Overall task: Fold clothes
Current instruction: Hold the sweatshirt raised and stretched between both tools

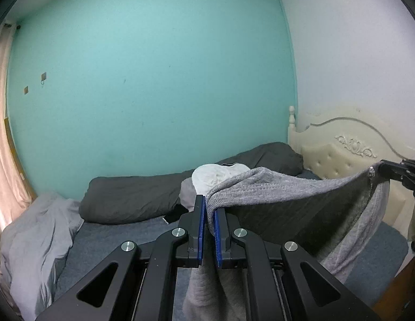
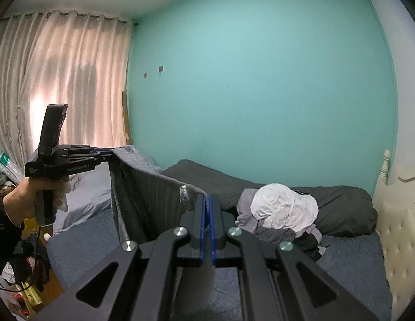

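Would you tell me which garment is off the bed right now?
The grey garment, stretched between the left gripper and right gripper; the white one lies on the pile.

Left gripper was raised, roughly level, blue pads clamped on a grey garment edge. Right gripper was likewise level, pads nearly touching, pinching the opposite edge. The two were held well apart at similar height, cloth hanging between them. The person's left hand gripped the pistol handle, dark sleeve at the wrist.
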Action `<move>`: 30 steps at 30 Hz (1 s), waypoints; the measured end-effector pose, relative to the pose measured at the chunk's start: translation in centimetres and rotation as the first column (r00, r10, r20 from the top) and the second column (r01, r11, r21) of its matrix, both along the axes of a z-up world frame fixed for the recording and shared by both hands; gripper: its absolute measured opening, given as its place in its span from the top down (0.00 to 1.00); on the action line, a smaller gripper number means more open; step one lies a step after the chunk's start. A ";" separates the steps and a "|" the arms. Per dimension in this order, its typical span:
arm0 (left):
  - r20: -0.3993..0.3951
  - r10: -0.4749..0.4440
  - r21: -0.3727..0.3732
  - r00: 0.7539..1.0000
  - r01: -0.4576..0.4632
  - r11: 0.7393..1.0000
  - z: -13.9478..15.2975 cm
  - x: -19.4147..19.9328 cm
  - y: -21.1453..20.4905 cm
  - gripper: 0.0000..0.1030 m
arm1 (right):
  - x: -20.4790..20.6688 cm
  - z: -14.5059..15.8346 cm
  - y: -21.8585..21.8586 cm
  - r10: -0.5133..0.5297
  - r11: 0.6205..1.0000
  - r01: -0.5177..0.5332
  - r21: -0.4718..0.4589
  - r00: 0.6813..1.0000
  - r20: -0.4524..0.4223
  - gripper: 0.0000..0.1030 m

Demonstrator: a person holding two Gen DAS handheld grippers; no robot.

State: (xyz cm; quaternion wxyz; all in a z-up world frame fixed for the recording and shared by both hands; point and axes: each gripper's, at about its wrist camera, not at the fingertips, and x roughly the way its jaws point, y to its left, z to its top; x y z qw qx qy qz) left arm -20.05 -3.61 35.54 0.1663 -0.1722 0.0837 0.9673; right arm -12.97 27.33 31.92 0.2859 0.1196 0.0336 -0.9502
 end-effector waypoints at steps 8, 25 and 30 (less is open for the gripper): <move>0.042 0.008 -0.014 0.999 -0.008 1.000 -2.4 0.2 -0.1 0.94 | 0.4 -0.1 0.1 0.012 1.000 -0.012 -0.004 0.999 0.036 0.98; 0.027 -0.041 0.008 0.999 0.041 0.999 -1.9 3.3 1.5 0.94 | 2.3 0.0 0.7 -0.007 1.000 0.006 0.009 1.000 0.023 0.98; 0.013 -0.039 0.019 0.999 0.038 0.999 -0.9 3.9 1.7 0.94 | 3.0 0.1 1.3 -0.014 1.000 0.014 0.007 1.000 0.023 0.98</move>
